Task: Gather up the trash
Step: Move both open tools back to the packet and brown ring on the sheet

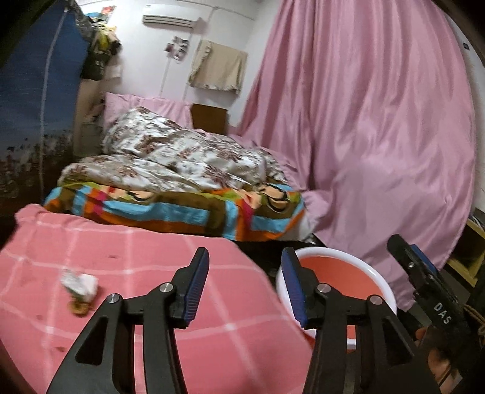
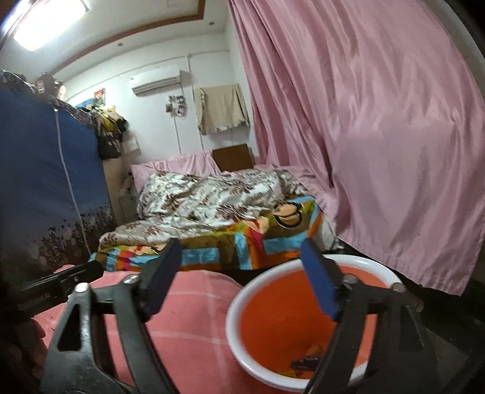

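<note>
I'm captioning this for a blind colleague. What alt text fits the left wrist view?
An open, empty left gripper hovers over a pink checked cloth, where a crumpled wrapper lies to its left. An orange basin stands at right, an unmade bed behind.

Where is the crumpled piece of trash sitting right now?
In the left wrist view, the crumpled wrapper lies on the pink checked cloth, left of the open left gripper, across from the orange bin.

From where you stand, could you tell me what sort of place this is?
Most likely a lived-in bedroom: a bed piled with a floral quilt, a pink curtain beside it, and a wall air conditioner.
</note>
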`<state>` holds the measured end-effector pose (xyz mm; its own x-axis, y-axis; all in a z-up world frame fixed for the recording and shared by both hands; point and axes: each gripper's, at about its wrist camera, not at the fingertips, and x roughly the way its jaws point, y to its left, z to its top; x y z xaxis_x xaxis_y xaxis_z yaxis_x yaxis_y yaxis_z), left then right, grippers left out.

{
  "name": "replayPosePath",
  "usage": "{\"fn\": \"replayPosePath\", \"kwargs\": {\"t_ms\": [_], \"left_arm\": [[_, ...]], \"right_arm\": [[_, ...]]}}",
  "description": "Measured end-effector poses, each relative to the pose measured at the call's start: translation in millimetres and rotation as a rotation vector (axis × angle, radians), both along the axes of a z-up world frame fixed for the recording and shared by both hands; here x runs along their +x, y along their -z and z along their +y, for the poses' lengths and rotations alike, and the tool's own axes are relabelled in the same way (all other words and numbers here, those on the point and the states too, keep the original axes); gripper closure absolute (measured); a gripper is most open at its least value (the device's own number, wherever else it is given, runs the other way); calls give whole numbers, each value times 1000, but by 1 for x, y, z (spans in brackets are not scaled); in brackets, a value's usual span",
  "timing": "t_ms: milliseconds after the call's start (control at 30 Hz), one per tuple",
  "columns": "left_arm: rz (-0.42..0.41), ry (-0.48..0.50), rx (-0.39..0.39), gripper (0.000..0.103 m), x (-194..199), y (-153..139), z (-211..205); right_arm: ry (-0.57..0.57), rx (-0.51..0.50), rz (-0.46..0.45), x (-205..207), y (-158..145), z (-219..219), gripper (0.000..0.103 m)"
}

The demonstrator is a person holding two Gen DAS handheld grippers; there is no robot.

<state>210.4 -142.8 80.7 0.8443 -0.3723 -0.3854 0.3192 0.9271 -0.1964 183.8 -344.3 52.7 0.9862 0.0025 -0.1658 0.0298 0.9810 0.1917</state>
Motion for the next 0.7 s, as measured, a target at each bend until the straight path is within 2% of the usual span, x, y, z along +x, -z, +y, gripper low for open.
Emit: {"fn": "replayPosePath", "kwargs": {"t_ms": [67, 133, 267, 333, 367, 533, 700], "left_arm": [[-14, -30, 1, 55, -5, -3, 15], [-36, -72, -8, 44, -12, -5, 31], [-77, -153, -7, 37, -26, -10, 63], [-99, -185, -16, 18, -34, -12, 76], [-122, -213, -25, 15, -40, -13, 86], [-197, -296, -18, 3, -62, -15, 123], [-235, -358, 11, 2, -76, -12, 149]], "right_arm": [[-22, 4, -30, -1, -3, 10, 7], [-46, 10, -63, -4, -5, 20, 1], [-96, 17, -125, -6, -10, 42, 0], [-118, 11, -146, -7, -12, 52, 0], [-133, 5, -158, -8, -13, 57, 0], [-191, -20, -183, -9, -15, 87, 0], [-224, -75, -196, -11, -12, 117, 0]]}}
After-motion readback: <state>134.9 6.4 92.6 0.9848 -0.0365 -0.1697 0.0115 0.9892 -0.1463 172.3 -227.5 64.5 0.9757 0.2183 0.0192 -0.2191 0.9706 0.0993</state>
